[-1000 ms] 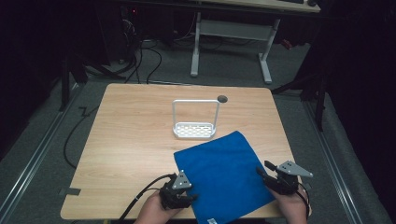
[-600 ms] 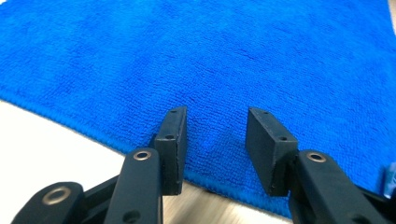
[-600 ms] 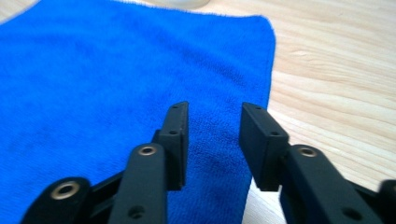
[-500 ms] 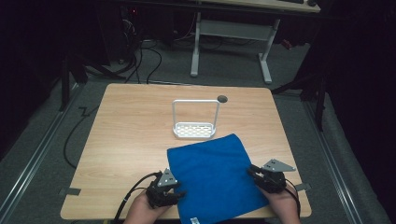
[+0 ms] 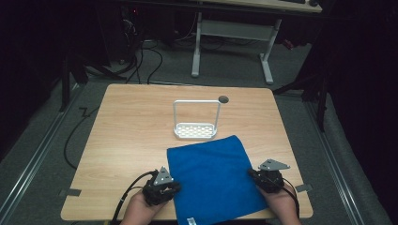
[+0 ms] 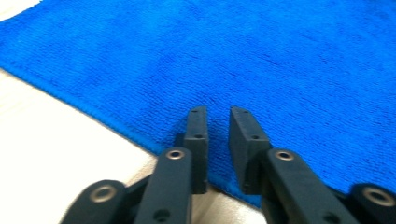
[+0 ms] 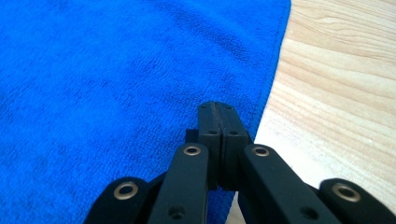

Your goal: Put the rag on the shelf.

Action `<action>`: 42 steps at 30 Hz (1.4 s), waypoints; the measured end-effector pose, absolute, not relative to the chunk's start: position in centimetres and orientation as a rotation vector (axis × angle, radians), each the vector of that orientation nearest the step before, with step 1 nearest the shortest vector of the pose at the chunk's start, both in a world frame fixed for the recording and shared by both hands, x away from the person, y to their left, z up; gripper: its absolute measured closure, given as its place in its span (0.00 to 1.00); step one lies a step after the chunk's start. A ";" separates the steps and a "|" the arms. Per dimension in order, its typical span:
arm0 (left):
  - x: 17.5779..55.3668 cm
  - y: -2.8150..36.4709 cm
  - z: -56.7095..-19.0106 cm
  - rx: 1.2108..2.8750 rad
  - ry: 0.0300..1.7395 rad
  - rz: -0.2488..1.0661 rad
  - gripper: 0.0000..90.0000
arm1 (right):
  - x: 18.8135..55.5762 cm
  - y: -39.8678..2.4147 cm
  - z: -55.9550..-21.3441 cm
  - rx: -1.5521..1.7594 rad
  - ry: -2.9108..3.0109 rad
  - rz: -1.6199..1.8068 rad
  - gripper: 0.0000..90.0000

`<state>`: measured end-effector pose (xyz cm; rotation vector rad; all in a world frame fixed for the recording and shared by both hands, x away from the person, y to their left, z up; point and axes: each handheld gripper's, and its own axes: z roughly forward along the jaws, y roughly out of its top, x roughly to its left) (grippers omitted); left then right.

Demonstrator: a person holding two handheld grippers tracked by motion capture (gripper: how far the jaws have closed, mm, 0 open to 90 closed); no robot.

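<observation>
the blue towel (image 5: 213, 180) lies flat on the surface (image 5: 131, 140), its side hems at the jaws. the right gripper (image 7: 218, 114) has just closed fully at the right hem, probably pinching it. the left gripper (image 6: 218, 122) has been closing; a narrow gap remains over the left hem. soft, light, limp cloth: take it by hems or corners.

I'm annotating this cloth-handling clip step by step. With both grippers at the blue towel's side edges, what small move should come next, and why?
Probably finish closing the left gripper on the blue towel: its jaws have just been closing but a narrow gap remains over the towel's edge. The right gripper, also just closing, looks pinched together at the opposite edge. Lift only once both grip.
</observation>
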<state>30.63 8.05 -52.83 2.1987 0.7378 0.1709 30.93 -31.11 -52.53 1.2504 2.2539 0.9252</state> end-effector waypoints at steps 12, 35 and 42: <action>32.2 9.0 -52.8 2.212 0.770 0.241 1.00 | 28.6 -30.3 -52.4 1.218 2.319 0.943 1.00; 33.1 14.0 -52.8 2.156 0.930 0.251 1.00 | 29.1 -25.6 -52.7 1.082 2.400 1.012 1.00; 32.8 14.2 -52.8 2.148 0.935 0.255 1.00 | 29.3 -25.5 -52.6 1.061 2.402 0.996 0.99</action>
